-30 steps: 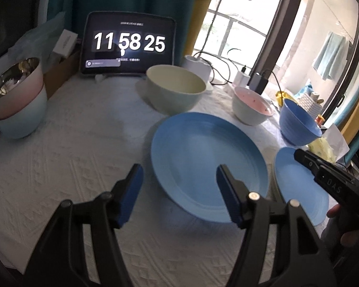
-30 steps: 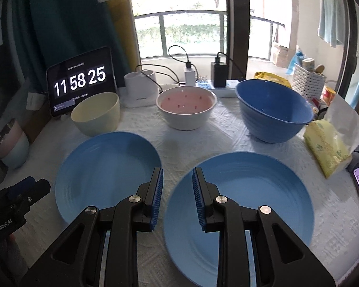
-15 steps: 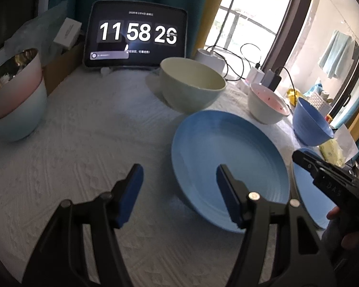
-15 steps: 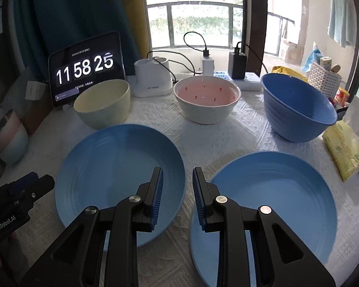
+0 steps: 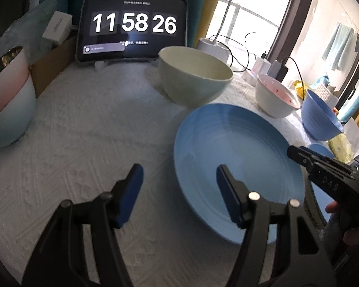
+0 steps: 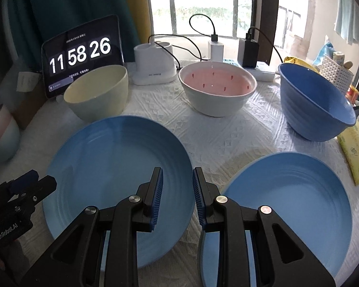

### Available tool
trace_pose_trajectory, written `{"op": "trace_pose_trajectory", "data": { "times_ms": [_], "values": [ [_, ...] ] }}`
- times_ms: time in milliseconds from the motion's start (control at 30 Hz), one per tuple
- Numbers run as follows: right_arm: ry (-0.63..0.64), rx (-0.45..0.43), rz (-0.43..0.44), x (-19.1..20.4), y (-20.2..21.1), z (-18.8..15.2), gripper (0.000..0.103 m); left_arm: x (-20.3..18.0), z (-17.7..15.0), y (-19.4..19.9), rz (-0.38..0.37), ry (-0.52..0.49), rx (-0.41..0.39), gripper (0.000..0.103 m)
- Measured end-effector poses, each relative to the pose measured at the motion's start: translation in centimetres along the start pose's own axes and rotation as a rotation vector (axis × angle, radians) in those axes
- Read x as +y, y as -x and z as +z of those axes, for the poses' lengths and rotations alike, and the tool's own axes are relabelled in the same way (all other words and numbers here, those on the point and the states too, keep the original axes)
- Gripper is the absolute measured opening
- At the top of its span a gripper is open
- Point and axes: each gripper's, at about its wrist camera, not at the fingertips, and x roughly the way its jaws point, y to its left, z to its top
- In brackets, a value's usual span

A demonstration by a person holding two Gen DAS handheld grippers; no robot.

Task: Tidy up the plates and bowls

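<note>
Plates, two blue ones, lie side by side on the white-clothed counter: the left plate and the right plate (not touching). Beyond stand a cream bowl, a pink-lined bowl and a blue bowl. The right claw hovers between the plates, narrowly apart, empty. The left claw straddles the left plate's near-left rim, wide apart, gripping nothing.

Table's got a white textured cloth; behind the left blue plate: cream bowl, pink-lined bowl, blue bowl; second plate beside it.
</note>
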Motion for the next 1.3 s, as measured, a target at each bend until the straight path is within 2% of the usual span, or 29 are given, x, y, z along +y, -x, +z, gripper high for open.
{"op": "trace_pose_trajectory", "data": {
  "times_ms": [433, 600, 867, 1300],
  "values": [
    [0.030, 0.017, -0.043, 0.4, -1.5, 0.6, 0.032, -0.3, -0.1, -1.0, 0.023, -0.034, 0.007, 0.064],
    [0.059, 0.027, -0.062, 1.0, -1.9, 0.9, 0.036, -0.3, -0.4, -1.2, 0.029, -0.040, 0.021, 0.054],
    [0.118, 0.014, -0.089, 1.9, -1.8, 0.5, 0.036, -0.2, -0.8, -1.1, 0.038, -0.044, 0.030, 0.034],
    [0.155, -0.005, -0.064, 2.5, -1.6, 0.1, 0.036, 0.3, -1.3, -0.5, 0.018, -0.033, 0.023, 0.019]
  ]
}}
